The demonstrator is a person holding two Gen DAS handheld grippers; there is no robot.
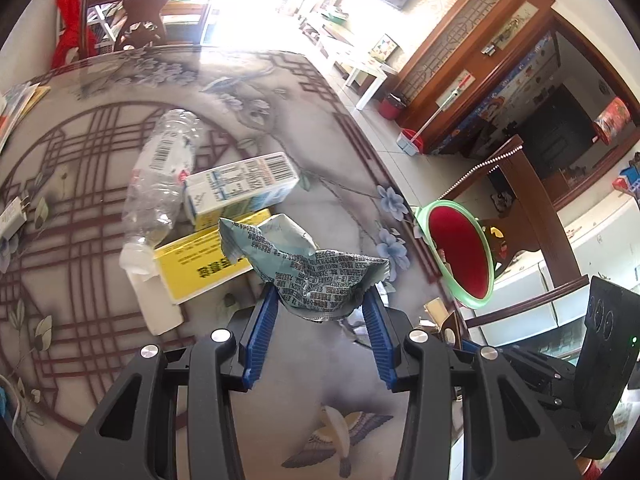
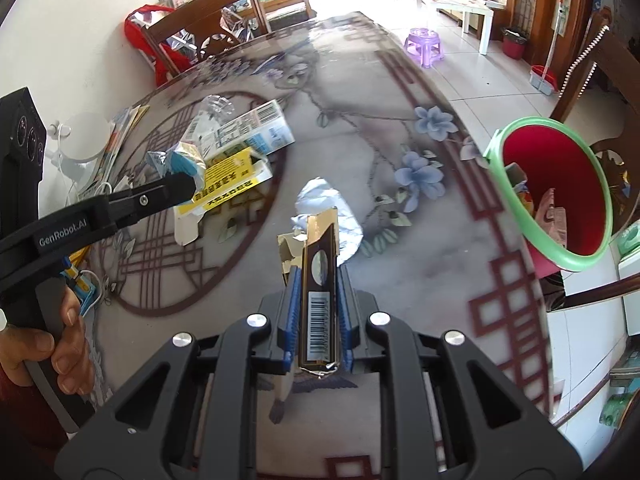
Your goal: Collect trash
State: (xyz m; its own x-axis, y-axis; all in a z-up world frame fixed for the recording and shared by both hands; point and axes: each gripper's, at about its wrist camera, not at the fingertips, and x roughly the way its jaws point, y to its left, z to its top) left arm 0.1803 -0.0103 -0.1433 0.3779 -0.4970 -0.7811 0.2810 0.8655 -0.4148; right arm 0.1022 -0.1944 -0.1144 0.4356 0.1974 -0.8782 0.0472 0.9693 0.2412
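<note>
- Two grippers are loaded. The right gripper (image 2: 318, 268) has its fingers pressed narrow on a flattened gold carton (image 2: 319, 280), held edge-up above the near part of the table (image 2: 420, 248).
- Left gripper (image 1: 320, 300): fingers spread fairly wide with a crumpled wrapper (image 1: 308, 268) caught between the tips. In the right wrist view the wrapper shows at the jaw tip, raised over the litter.
- Grip on the wrapper looks shallow, by the foil's lower folds only. Judgement: a quick swing could let it slip out and drop back on the table.
- Silver foil (image 2: 328, 216) lies loose on the table just beyond the carton, not yet collected.
- Bin (image 2: 560, 196), red with a green rim, sits off the table's right edge, tilted toward the table, already holding some scraps.
- Risk: the bin mouth is angled and beyond the edge; a release short of the rim would drop the item to the floor. The tall carton could catch the rim and bounce out.
- Further in, toward the left side: a yellow box (image 1: 204, 264), a white bottle (image 1: 154, 296), a milk carton (image 1: 240, 188) and a clear plastic bottle (image 1: 160, 176) lie touching in a pile.
- Risk: both arms heading for the bin together could clash.
</note>
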